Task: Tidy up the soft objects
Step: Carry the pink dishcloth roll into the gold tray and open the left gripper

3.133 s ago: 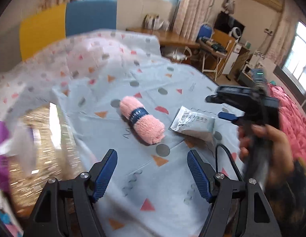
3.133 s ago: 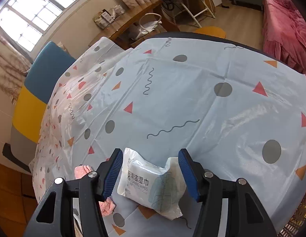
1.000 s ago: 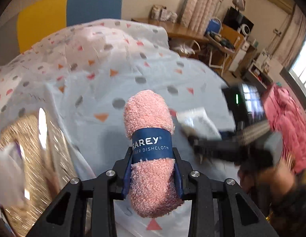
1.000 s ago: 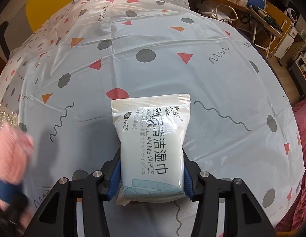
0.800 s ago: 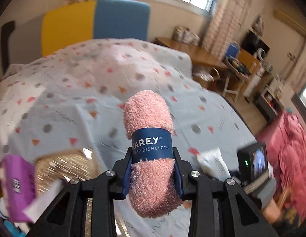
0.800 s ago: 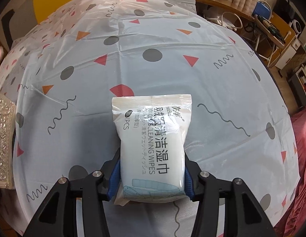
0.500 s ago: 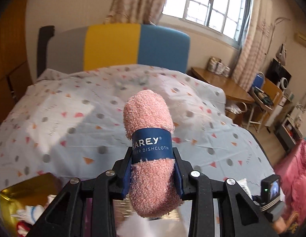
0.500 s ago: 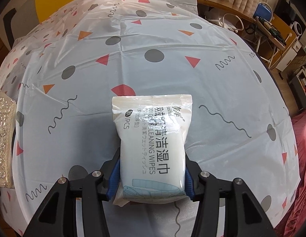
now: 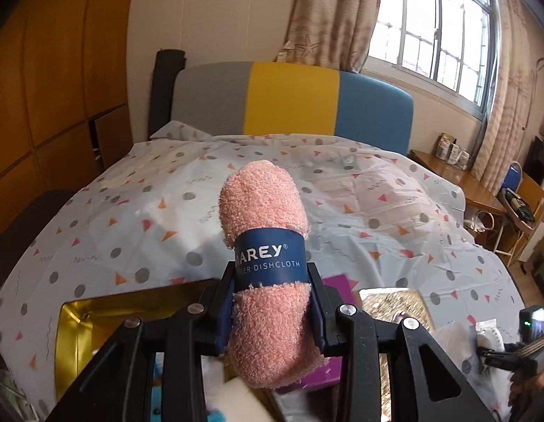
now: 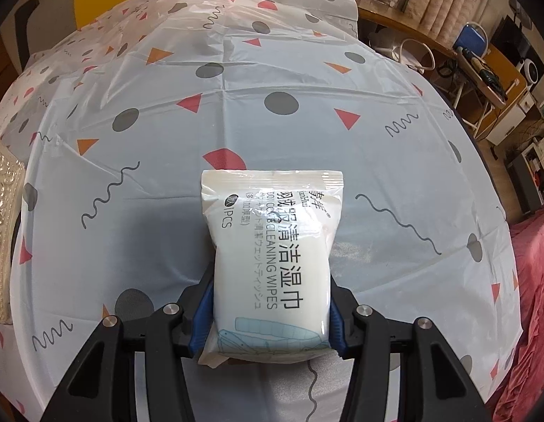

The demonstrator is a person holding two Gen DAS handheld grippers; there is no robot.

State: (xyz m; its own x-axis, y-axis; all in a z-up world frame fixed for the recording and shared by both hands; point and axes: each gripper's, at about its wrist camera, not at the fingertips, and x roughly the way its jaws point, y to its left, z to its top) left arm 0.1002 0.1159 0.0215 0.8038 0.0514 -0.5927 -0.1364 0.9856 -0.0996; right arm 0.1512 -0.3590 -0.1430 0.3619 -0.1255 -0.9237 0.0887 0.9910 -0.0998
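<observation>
Our left gripper (image 9: 272,302) has its jaws closed on the pink dishcloth roll (image 9: 266,274), pinching it at the navy paper band (image 9: 270,258) where the roll is tightest; the fluffy ends bulge above and below the blue pads, so we judge it light, very compressible and unlikely to slip, with the band as the firmest place to hold. Our right gripper (image 10: 268,320) is clamped across the lower part of the pack of wet wipes (image 10: 272,256), and the film dimples inward at the pads. We judge this pack heavier and squashy, with a slick wrapper that could slide, so a hold across the full middle suits it better than one on the sealed top edge. Beyond the left jaws, the roll hangs above a gold box (image 9: 107,320) with a purple item (image 9: 337,285) and a white pad (image 9: 233,401) partly hidden under the gripper; we cannot tell exactly how they sit inside. A glittery gold surface (image 9: 395,309) lies just beside the box. Beyond the right jaws, the pack is held over the patterned plastic sheet (image 10: 307,70), with an embossed gold edge (image 10: 1,211) at the far left. The box looks like the likely home for both soft things.
</observation>
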